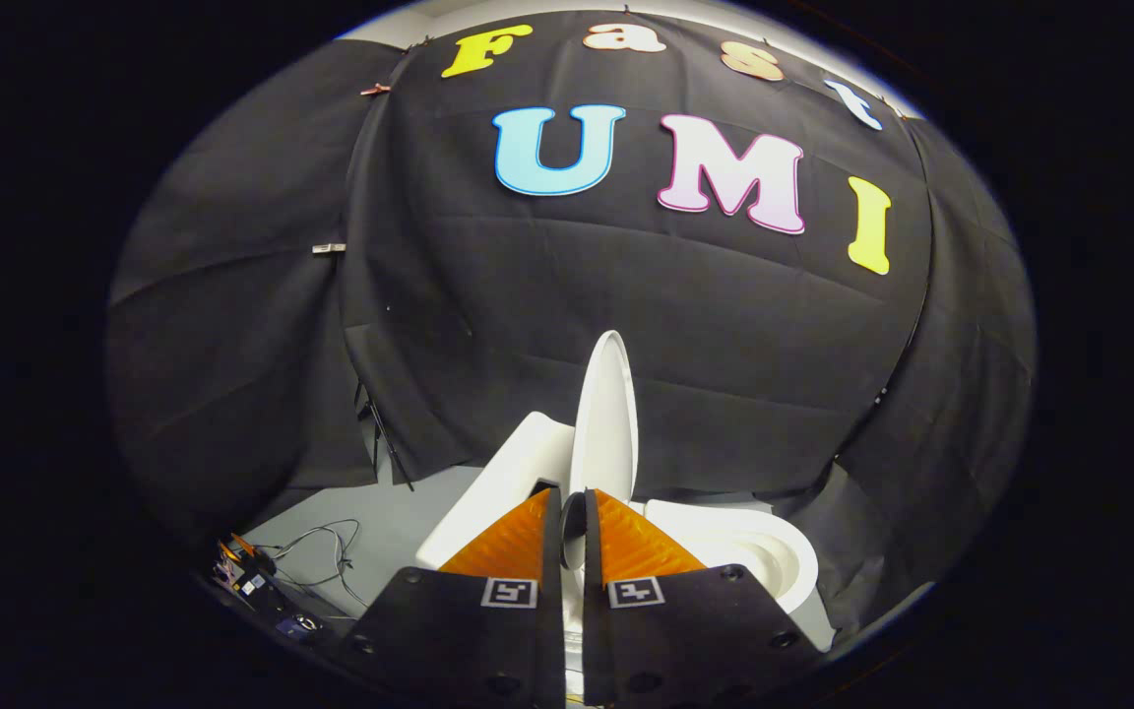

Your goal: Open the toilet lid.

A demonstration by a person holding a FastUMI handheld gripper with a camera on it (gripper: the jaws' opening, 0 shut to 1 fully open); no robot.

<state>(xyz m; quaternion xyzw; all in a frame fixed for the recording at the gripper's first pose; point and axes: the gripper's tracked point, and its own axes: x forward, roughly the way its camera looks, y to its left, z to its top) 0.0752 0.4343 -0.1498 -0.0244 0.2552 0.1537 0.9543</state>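
1. The black cloth wall point(547, 295) is the biggest thing here. It hangs behind everything.
2. The grey floor point(390, 532) lies below the wall, off to the left of the fingers.
3. The white toilet point(754, 551) sits on the floor. Its tank is just ahead of the left finger, and its open bowl is to the right of the fingers.
4. The toilet lid point(606, 414) stands up on its edge, almost straight up. It rises right past the fingertips, with its lower edge between them.
5. The gripper point(572, 497) has two orange fingers with black bases. The jaws are close together, pinching the lid's lower edge from both sides.
6. Some thin cables point(326, 551) lie in a loose tangle on the floor, far to the left of the gripper.
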